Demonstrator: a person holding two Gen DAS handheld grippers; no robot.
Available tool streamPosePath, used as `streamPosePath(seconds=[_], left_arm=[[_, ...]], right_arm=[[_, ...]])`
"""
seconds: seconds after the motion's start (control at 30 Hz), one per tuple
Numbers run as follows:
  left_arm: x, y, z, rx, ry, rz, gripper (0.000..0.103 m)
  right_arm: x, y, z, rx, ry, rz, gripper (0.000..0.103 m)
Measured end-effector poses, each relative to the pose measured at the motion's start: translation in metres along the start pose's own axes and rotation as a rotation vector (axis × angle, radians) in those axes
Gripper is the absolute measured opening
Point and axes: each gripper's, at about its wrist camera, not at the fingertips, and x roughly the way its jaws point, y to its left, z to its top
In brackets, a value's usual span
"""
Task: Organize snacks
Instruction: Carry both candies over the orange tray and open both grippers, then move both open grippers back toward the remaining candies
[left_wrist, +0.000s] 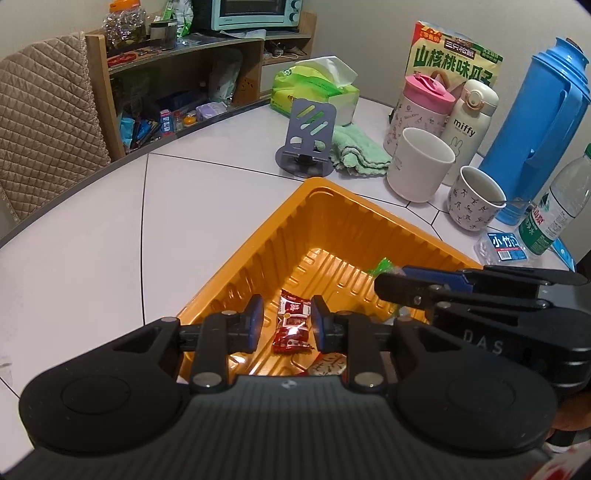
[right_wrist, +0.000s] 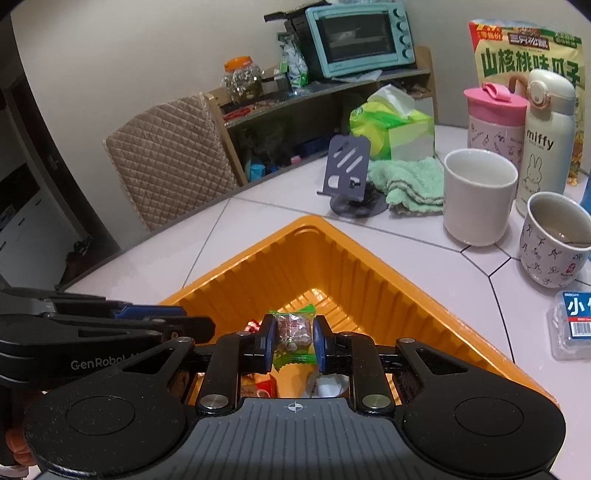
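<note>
An orange ribbed tray (left_wrist: 258, 236) (right_wrist: 406, 280) sits on the white table, one corner pointing away. My left gripper (left_wrist: 288, 323) hovers over it, its jaws a little apart. A red-wrapped snack (left_wrist: 293, 326) lies between and below the pads, with a gap on its left side. In the right wrist view that red snack (right_wrist: 253, 326) peeks out past the left gripper's (right_wrist: 207, 328) tip. My right gripper (right_wrist: 293, 339) is shut on a green-ended snack (right_wrist: 293, 330) with a clear wrapper, held above the tray. In the left wrist view, the right gripper (left_wrist: 384, 286) reaches in from the right with the green wrapper (left_wrist: 384, 265).
More wrapped snacks (right_wrist: 258, 387) lie low in the tray. Behind it stand a grey phone stand (left_wrist: 306, 136), a green cloth (left_wrist: 358, 151), a white mug (left_wrist: 421, 166), a patterned cup (left_wrist: 476, 199), bottles and a blue jug (left_wrist: 535, 129). A small clear box (right_wrist: 576, 325) sits to the right.
</note>
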Motion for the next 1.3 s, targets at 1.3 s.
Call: streamPosePath(seconds=[1.3], left_arm=[[-0.130, -0.016, -0.062, -0.043, -0.058, -0.052, 0.036]], right_arm=[[-0.132, 0.021, -0.053, 0.098, -0.030, -0.028, 0.057]])
